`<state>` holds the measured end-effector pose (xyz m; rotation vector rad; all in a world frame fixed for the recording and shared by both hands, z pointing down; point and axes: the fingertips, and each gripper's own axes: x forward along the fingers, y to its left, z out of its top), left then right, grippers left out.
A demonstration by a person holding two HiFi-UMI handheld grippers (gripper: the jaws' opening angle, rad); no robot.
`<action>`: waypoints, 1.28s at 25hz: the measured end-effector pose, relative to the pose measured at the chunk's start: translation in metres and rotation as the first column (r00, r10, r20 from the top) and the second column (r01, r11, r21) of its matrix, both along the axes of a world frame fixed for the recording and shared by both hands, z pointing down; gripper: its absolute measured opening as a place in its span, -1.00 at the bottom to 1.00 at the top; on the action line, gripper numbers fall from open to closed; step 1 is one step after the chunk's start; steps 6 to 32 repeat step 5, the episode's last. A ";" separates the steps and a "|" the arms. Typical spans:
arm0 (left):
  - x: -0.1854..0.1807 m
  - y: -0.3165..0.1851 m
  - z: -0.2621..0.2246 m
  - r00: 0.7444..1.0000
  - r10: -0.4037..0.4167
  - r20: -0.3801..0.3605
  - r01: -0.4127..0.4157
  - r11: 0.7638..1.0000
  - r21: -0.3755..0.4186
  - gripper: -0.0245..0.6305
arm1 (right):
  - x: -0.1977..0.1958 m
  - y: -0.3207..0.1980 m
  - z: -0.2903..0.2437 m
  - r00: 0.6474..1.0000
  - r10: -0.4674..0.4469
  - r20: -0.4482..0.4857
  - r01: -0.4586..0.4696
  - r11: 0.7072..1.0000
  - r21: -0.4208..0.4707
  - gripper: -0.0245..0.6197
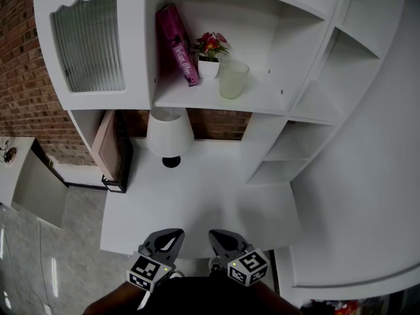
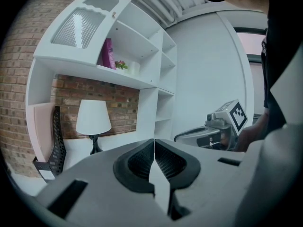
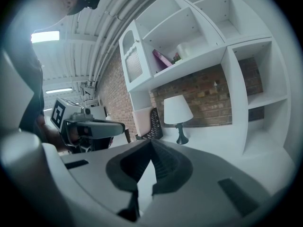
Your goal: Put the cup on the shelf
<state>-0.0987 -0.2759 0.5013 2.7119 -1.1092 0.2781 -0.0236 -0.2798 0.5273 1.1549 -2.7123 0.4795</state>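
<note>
The cup (image 1: 233, 78), pale green and translucent, stands upright on the white shelf (image 1: 197, 97), to the right of a small flower pot (image 1: 209, 61) and a leaning magenta book (image 1: 177, 44). It also shows small and far off in the left gripper view, cup (image 2: 134, 68), and in the right gripper view, cup (image 3: 185, 51). Both grippers hover side by side at the desk's near edge, far below the cup. My left gripper (image 1: 172, 233) (image 2: 154, 143) is shut with nothing in it. My right gripper (image 1: 218, 235) (image 3: 151, 143) is likewise shut and empty.
A white lamp (image 1: 170, 133) stands on the white desk (image 1: 216, 202) under the shelf. A door with ribbed glass (image 1: 88, 41) closes the upper left compartment. Open cubbies (image 1: 289, 149) rise at the right. A dark rack with a pink board (image 1: 111, 149) leans at the desk's left.
</note>
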 end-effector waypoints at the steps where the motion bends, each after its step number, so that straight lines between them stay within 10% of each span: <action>1: 0.001 0.000 -0.001 1.000 0.000 -0.004 0.000 1.000 -0.005 -0.90 | 0.001 0.000 0.000 1.000 0.000 0.000 0.000 1.000 0.000 -0.91; 32: 0.004 -0.001 -0.003 1.000 0.003 -0.019 -0.003 1.000 -0.024 -0.90 | 0.003 -0.001 0.000 1.000 0.000 -0.002 0.000 1.000 -0.001 -0.91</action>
